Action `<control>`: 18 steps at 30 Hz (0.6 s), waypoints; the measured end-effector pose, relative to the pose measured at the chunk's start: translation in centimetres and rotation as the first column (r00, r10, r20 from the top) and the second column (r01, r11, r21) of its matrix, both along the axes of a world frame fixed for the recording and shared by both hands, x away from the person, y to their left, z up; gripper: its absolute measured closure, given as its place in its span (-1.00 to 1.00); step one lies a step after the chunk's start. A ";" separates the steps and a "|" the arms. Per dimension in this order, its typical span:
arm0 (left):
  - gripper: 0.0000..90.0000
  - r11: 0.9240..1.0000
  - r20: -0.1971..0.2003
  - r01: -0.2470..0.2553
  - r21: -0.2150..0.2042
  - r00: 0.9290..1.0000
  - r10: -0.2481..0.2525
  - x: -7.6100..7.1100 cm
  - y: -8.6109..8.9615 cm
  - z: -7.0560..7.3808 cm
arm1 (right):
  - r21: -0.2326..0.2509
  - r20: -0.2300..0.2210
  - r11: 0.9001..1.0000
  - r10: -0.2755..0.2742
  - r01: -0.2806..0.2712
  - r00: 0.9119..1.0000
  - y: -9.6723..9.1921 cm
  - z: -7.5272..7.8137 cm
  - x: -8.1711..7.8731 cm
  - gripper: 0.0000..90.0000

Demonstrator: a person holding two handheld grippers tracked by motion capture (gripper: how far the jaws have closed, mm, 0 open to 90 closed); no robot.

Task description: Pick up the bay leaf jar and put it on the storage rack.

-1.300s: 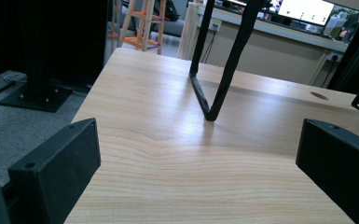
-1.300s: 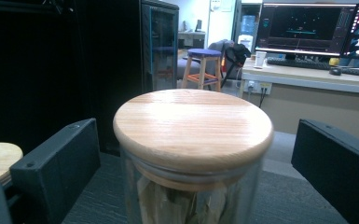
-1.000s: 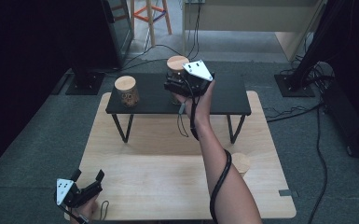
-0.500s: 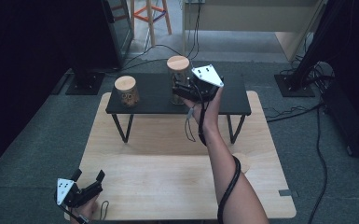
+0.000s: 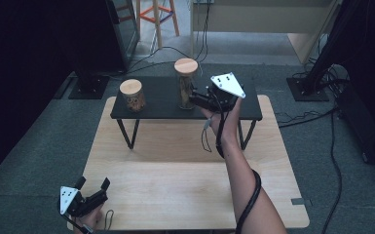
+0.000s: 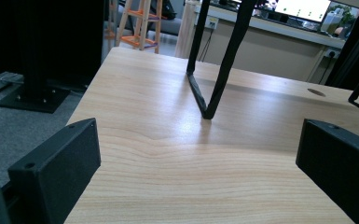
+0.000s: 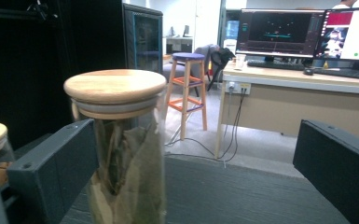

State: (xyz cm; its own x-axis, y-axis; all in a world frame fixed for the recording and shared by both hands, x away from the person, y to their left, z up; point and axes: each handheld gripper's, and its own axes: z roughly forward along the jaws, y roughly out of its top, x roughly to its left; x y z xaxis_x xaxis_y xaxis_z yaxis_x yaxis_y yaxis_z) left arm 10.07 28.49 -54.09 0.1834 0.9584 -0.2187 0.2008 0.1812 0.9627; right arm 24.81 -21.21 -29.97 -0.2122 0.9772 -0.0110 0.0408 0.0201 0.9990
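A tall glass jar (image 5: 185, 84) with a wooden lid stands on the black low shelf (image 5: 160, 100). My right gripper (image 5: 196, 100) is open just to the jar's right, level with its lower half. In the right gripper view the tall jar (image 7: 121, 149) stands between the wide-open jaws, close to the left one, and the right gripper (image 7: 196, 158) holds nothing. A short jar (image 5: 132, 95) with a wooden lid stands at the shelf's left end. Over the table's near left corner my left gripper (image 5: 93, 184) is open and empty.
The shelf rests on thin black legs (image 6: 214, 70) on the wooden table (image 5: 175, 185). Dark equipment, cables and an orange stool (image 5: 156, 14) lie beyond the table. In the right gripper view, a desk with monitors (image 7: 303, 32) stands behind.
My right gripper has drawn to the right, off the tall jar, which stays on the shelf. The left gripper has not moved.
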 end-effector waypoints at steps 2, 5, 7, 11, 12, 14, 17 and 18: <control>-1.00 1.000 0.001 -0.002 -0.001 1.000 0.002 0.0 0.0 0.0 | 0.000 0.000 1.000 -0.004 0.004 1.000 -0.3 0.0 -0.2 -1.00; -1.00 1.000 0.001 -0.002 -0.003 1.000 0.002 0.0 0.0 0.0 | -0.002 0.001 1.000 -0.010 0.010 1.000 -0.7 -0.2 -0.4 -1.00; -1.00 1.000 0.002 0.000 -0.003 1.000 0.000 0.0 0.0 0.0 | 0.002 0.005 1.000 -0.014 0.014 1.000 -1.0 -0.3 -0.6 -1.00; -1.00 1.000 0.003 0.005 -0.002 1.000 -0.005 0.0 0.1 0.0 | 0.003 0.010 1.000 -0.016 0.016 1.000 -1.7 -0.6 -1.1 -1.00; -1.00 1.000 0.003 0.006 -0.002 1.000 -0.006 0.0 0.1 0.0 | 0.005 0.010 1.000 -0.016 0.016 1.000 -1.8 -0.6 -1.2 -1.00; -1.00 1.000 0.003 0.006 -0.003 1.000 -0.006 0.0 0.1 -0.1 | 0.002 0.012 1.000 -0.020 0.020 1.000 -2.2 -0.7 -1.4 -1.00; -1.00 1.000 0.004 0.004 -0.003 1.000 -0.004 -0.1 0.1 -0.1 | 0.005 0.012 1.000 -0.025 0.025 1.000 -2.5 -0.7 -1.6 -1.00; -1.00 1.000 0.005 0.004 -0.003 1.000 -0.004 -0.1 0.1 -0.1 | 0.003 0.013 1.000 -0.026 0.026 1.000 -2.7 -0.8 -1.8 -1.00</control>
State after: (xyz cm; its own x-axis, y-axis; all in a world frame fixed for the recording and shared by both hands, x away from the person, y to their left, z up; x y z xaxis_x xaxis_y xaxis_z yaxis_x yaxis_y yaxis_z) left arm 10.01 28.60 -54.17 0.1884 0.9569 -0.2209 0.1969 0.1835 0.9631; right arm 23.05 -23.92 -30.73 -0.1861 0.9825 -0.0106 0.0285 0.0162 0.9995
